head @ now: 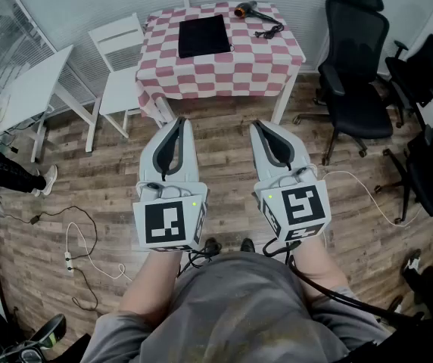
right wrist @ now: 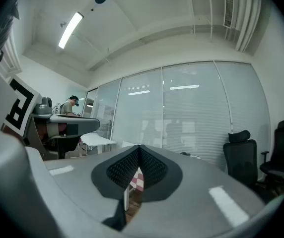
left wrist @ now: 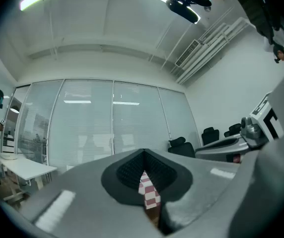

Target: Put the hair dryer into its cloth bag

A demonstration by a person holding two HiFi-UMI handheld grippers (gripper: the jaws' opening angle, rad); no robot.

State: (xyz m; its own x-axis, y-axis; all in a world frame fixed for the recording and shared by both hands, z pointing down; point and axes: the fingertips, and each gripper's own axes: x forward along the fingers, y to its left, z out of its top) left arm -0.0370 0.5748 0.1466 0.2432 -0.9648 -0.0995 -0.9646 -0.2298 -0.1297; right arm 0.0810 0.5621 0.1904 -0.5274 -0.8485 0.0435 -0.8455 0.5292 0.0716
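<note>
Dryer (head: 247, 10) at top of frame, on the far right corner of the checked surface (head: 224, 70); its cord (head: 269, 31) lies looped just beside it. Black flat bag (head: 204, 36) lies left of the dryer, near it but apart, toward the middle of the surface. Lower centre, side by side over the wood floor (head: 224, 157): left claw (head: 179, 121) and right claw (head: 257, 125), both well apart from the surface and pointing toward it. Left gripper view: tips together, nothing held; a strip of checked cloth shows through the slot behind the tips. Right gripper view: tips likewise closed, nothing held. White chair (head: 122, 59) at upper left beside the surface. Black office chairs (head: 353, 66) at right.
</note>
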